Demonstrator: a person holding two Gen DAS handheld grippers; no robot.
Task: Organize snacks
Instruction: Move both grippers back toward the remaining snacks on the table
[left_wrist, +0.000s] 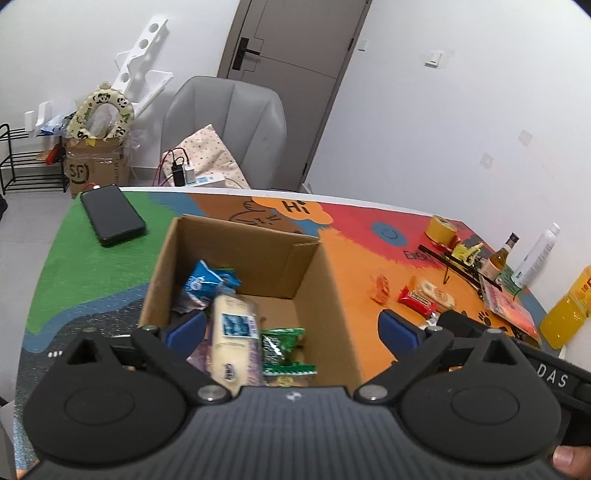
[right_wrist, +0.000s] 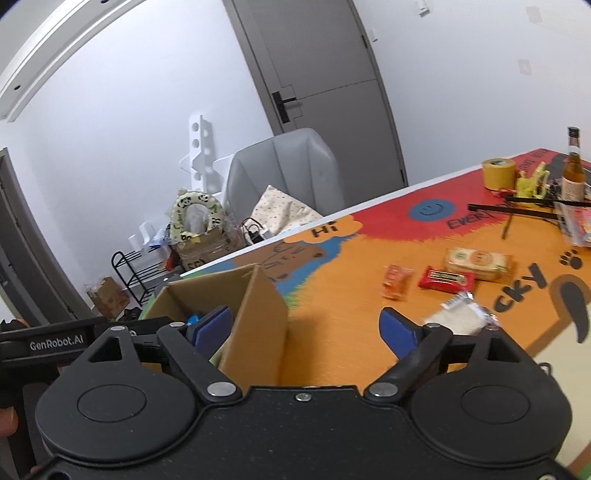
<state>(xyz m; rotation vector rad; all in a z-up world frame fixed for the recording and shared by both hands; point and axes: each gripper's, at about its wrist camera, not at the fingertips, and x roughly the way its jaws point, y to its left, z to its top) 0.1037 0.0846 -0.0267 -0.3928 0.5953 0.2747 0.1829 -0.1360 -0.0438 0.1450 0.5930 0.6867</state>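
Observation:
An open cardboard box (left_wrist: 314, 291) stands on the colourful table and holds a blue packet (left_wrist: 207, 282), a long pale packet (left_wrist: 232, 339) and a green packet (left_wrist: 282, 350). My left gripper (left_wrist: 291, 332) is open and empty above the box's near side. My right gripper (right_wrist: 306, 328) is open and empty, just right of the box (right_wrist: 258, 317). Loose on the table lie an orange packet (right_wrist: 397, 282), a red bar (right_wrist: 445, 279), a cracker pack (right_wrist: 478, 263) and a white packet (right_wrist: 460, 317). The orange packet (left_wrist: 380, 288), red bar (left_wrist: 415, 300) and cracker pack (left_wrist: 434, 291) also show in the left wrist view.
A black phone (left_wrist: 110, 216) lies on the green part of the table. At the far right stand a yellow tape roll (right_wrist: 498, 171), a brown bottle (right_wrist: 573, 170), a white bottle (left_wrist: 535, 254) and an orange drink bottle (left_wrist: 569, 314). A grey chair (left_wrist: 229, 129) stands beyond the table.

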